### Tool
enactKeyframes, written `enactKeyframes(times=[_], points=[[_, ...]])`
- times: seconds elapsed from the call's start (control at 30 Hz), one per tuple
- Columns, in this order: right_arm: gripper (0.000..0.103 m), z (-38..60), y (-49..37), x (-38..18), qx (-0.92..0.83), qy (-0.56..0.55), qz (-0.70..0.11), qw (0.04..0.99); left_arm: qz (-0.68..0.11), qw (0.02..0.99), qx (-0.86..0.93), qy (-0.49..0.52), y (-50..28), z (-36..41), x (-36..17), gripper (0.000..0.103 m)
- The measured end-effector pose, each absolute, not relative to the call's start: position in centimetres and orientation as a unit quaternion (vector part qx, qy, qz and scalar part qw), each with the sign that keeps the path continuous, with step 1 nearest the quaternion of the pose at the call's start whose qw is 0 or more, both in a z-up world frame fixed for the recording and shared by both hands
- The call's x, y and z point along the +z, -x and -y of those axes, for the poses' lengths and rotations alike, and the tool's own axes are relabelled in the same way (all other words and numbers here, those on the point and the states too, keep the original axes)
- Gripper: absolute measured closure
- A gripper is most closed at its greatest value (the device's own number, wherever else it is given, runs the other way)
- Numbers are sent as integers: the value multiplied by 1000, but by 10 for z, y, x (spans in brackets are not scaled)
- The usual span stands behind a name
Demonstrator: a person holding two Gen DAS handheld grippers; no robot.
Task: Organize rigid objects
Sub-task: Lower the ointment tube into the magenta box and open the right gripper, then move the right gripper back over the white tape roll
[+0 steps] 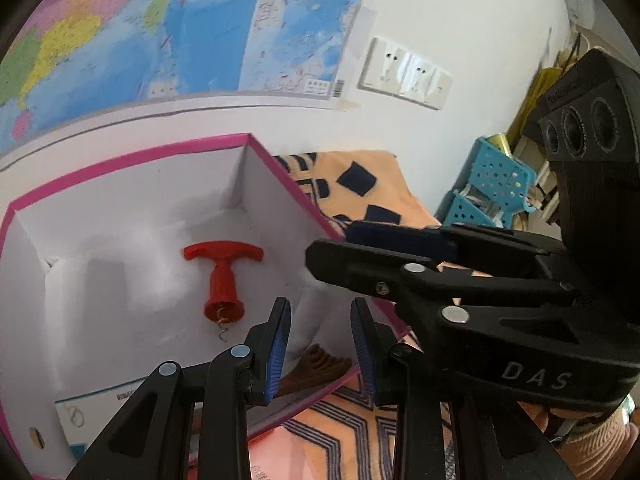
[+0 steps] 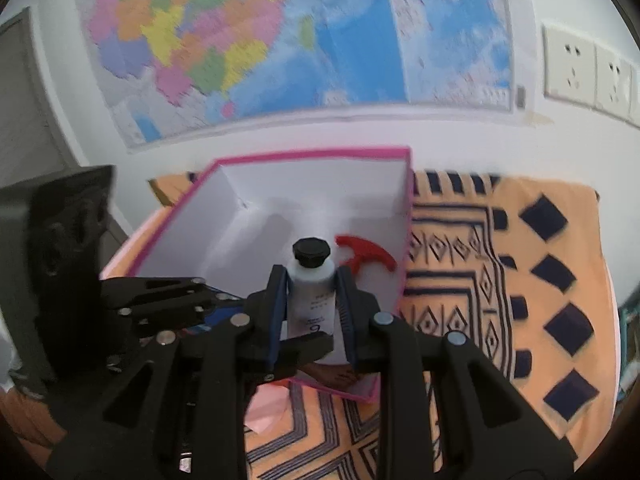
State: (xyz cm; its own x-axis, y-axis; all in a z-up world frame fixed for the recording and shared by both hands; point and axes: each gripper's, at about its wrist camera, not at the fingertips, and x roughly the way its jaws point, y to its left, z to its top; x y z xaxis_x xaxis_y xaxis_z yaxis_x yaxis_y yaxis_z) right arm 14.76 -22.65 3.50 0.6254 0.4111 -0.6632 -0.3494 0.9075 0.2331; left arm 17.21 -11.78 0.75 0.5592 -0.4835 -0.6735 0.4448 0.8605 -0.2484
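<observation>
A white box with a pink rim (image 1: 132, 158) (image 2: 312, 155) stands on the orange patterned cloth. A red corkscrew (image 1: 222, 276) (image 2: 366, 258) lies on the box floor. My right gripper (image 2: 311, 296) is shut on a white tube with a black cap (image 2: 311, 280) and holds it over the box's near edge. My left gripper (image 1: 320, 344) is open and empty above the box's near right corner. A brown comb-like object (image 1: 316, 368) lies inside by that corner. The right gripper (image 1: 460, 288) crosses the left wrist view, and the left gripper (image 2: 168, 300) shows at the left of the right wrist view.
The orange cloth with dark diamonds (image 2: 520, 280) covers the table to the right of the box. A map (image 2: 280, 40) and wall sockets (image 1: 404, 74) are on the wall behind. A blue perforated basket (image 1: 492, 188) stands at the far right. Pink paper (image 2: 268, 408) lies under the box.
</observation>
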Motion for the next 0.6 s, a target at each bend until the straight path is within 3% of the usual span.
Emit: enactKeyframes(times=[0.1,0.3,0.6], points=[[56,231,-148,33,200,-46,-378,903,-393,886,-247,27,-171,110,4,72],[56,236,-132,36,213,-48,-363,906,-381,897,-224,23,-155,92,6,70],[56,244,-89,32,261,-73,-359,893,-341,915,-216,-15,-95,70,8,56]])
